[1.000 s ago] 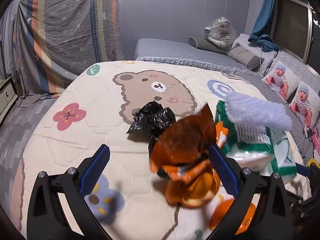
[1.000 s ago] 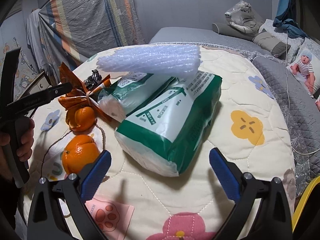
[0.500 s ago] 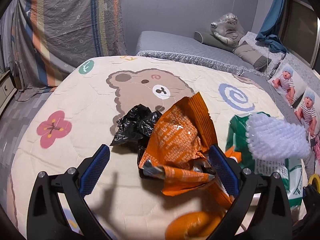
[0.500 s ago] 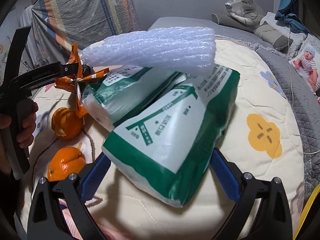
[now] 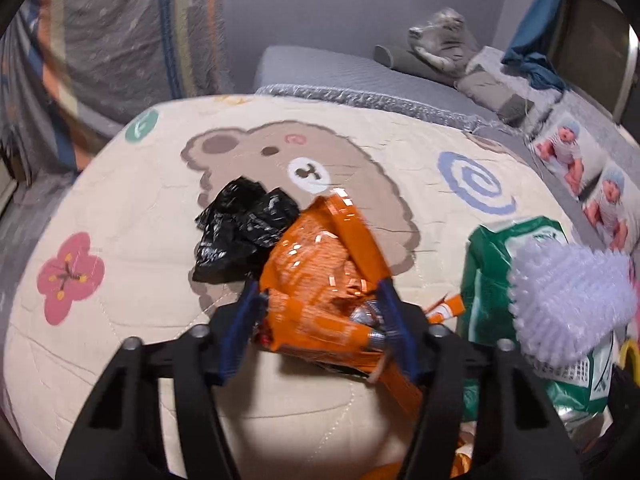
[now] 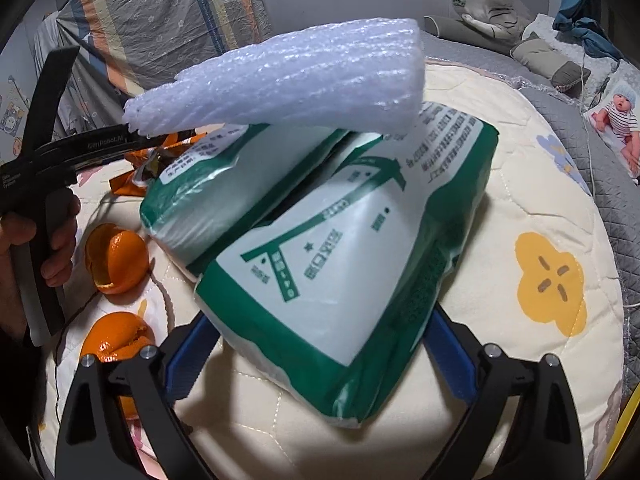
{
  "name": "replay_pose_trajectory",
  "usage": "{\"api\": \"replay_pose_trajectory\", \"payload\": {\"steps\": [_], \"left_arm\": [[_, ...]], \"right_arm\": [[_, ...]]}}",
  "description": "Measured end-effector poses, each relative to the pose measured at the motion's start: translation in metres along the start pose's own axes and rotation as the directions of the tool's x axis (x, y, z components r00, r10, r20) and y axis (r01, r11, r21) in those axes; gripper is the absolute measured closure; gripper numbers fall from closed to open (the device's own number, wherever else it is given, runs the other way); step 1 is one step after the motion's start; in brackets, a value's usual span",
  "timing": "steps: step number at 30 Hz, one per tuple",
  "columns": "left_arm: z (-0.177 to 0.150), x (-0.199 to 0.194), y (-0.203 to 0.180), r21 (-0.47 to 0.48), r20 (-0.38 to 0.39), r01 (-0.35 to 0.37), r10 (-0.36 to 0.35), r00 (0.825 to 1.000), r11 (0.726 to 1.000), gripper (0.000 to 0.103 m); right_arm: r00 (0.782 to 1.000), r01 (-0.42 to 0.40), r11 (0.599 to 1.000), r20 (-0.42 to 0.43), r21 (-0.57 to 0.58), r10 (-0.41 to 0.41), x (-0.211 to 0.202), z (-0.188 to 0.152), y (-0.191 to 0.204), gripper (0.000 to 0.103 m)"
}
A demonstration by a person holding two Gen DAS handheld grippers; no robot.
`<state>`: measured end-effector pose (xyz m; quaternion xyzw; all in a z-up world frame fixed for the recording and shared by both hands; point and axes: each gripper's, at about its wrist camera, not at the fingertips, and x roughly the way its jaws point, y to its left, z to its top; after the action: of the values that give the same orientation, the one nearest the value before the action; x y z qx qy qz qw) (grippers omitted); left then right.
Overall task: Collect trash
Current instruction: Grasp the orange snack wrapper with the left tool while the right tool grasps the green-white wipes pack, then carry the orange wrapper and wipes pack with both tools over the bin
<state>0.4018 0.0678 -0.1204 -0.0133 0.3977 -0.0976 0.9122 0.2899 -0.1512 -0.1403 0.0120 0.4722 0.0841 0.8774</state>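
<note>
My left gripper (image 5: 318, 320) is shut on a crumpled orange snack wrapper (image 5: 320, 284) just above the cream quilt. A crumpled black plastic bag (image 5: 240, 232) lies right behind the wrapper. My right gripper (image 6: 316, 352) has closed its blue fingers against both sides of a green-and-white plastic package (image 6: 320, 248). A white foam net sleeve (image 6: 280, 80) rests on top of that package. The package (image 5: 520, 248) and the foam (image 5: 568, 300) also show at the right of the left wrist view. Orange peels (image 6: 116, 260) lie left of the package.
The cartoon-bear quilt (image 5: 120, 260) covers a round surface. A grey mattress (image 5: 340, 76) with pillows and a plush toy lies behind it. A striped cloth (image 6: 160, 12) hangs at the back left. The left gripper's handle and hand (image 6: 44, 200) stand left of the package.
My left gripper has closed on the orange wrapper. My right gripper has moved forward around the green package and narrowed onto its sides.
</note>
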Motion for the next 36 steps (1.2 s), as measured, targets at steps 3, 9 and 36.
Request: {"api": "replay_pose_trajectory", "payload": {"steps": [3, 9, 36], "left_arm": [[-0.001, 0.001, -0.004, 0.029, 0.014, -0.010, 0.009, 1.000, 1.000, 0.055], [-0.002, -0.005, -0.015, 0.080, 0.054, -0.037, 0.032, 0.998, 0.996, 0.071], [-0.032, -0.129, 0.018, -0.010, 0.169, 0.031, -0.029, 0.985, 0.999, 0.081]], "right_arm": [[1.000, -0.008, 1.000, -0.006, -0.002, 0.008, 0.000, 0.001, 0.001, 0.020], [1.000, -0.027, 0.999, -0.013, -0.018, 0.026, -0.001, -0.001, 0.003, 0.044], [0.990, -0.124, 0.992, 0.067, -0.017, 0.125, -0.089, -0.017, -0.011, 0.066]]}}
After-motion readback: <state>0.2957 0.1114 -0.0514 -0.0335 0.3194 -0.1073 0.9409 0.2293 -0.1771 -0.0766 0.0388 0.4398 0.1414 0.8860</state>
